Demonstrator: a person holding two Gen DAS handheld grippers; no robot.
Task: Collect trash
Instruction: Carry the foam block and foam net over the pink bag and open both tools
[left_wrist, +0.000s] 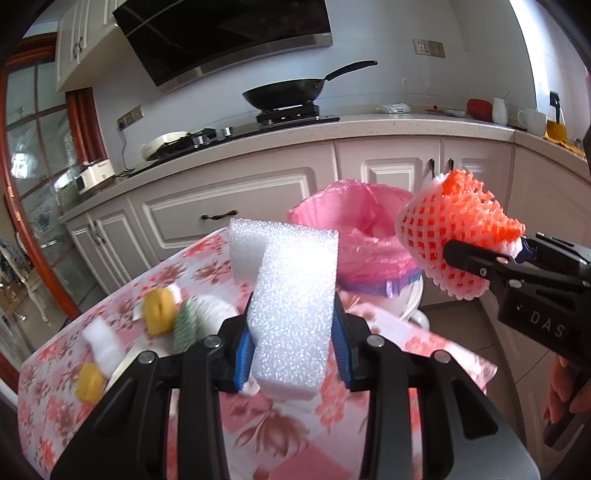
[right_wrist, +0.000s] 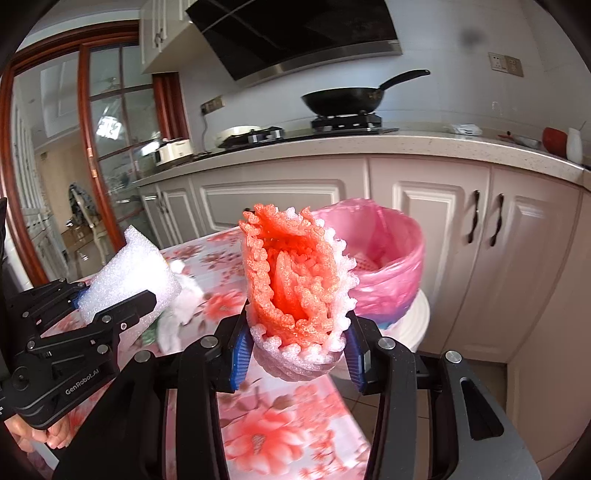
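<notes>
Left tongs (left_wrist: 291, 354) clamped on white foam block (left_wrist: 291, 295) — speckled, right tongs (right_wrist: 299, 354) gripping orange-and-white foam net (right_wrist: 295, 280)

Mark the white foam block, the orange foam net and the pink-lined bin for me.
white foam block (left_wrist: 291, 295), left wrist view, middle of its front face
orange foam net (right_wrist: 295, 280), right wrist view, orange inner folds
pink-lined bin (right_wrist: 402, 269), right wrist view, outer side of the pink liner

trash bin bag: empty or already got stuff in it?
Not empty. The pink-lined bin already holds at least one red-and-white foam net piece inside; how full it is cannot be told.
</notes>
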